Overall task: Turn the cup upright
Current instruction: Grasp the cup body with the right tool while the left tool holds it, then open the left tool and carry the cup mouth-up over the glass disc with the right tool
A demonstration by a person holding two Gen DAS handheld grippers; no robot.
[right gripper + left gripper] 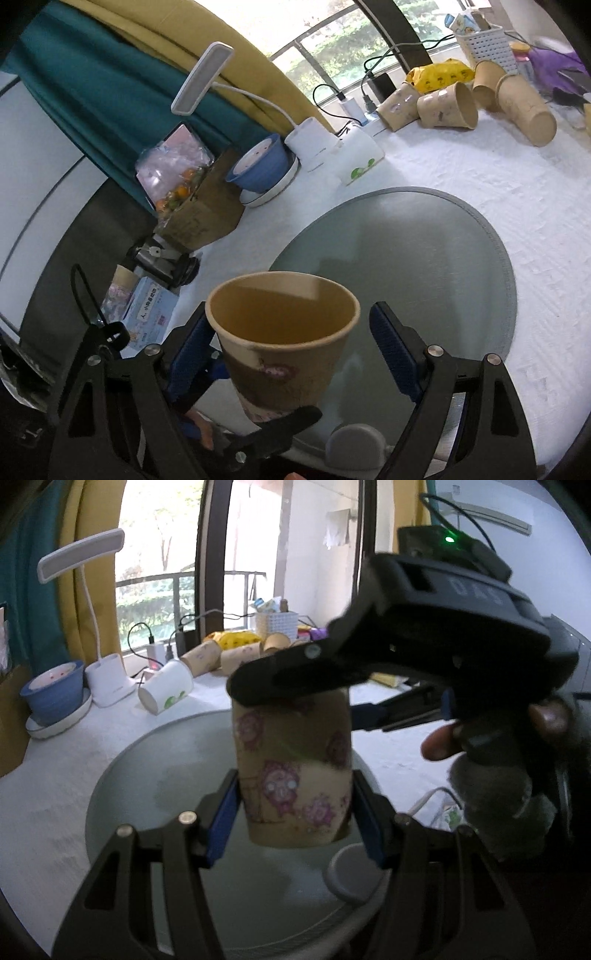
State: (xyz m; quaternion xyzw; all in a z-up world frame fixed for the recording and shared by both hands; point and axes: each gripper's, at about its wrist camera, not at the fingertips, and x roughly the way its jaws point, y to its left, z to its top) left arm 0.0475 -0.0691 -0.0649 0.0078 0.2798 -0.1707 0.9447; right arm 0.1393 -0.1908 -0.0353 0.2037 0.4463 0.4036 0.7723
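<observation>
While the cup [293, 771] hangs mouth-up over the grey mat [147, 775], clear of it, the left gripper [295, 812] clamps its lower body between blue pads [221, 823], likely so it can be set down upright. Right gripper [291, 354]: jaws spread wide around the rim, one pad apparently beside the wall, gripping nothing, probably just steadying. One held cup; one mat. Beyond: one white cup [360, 157] on its side, one blue bowl [258, 166], one lamp [203, 83]. Farthest: four brown cups [448, 107], some toppled, one basket [484, 44].
</observation>
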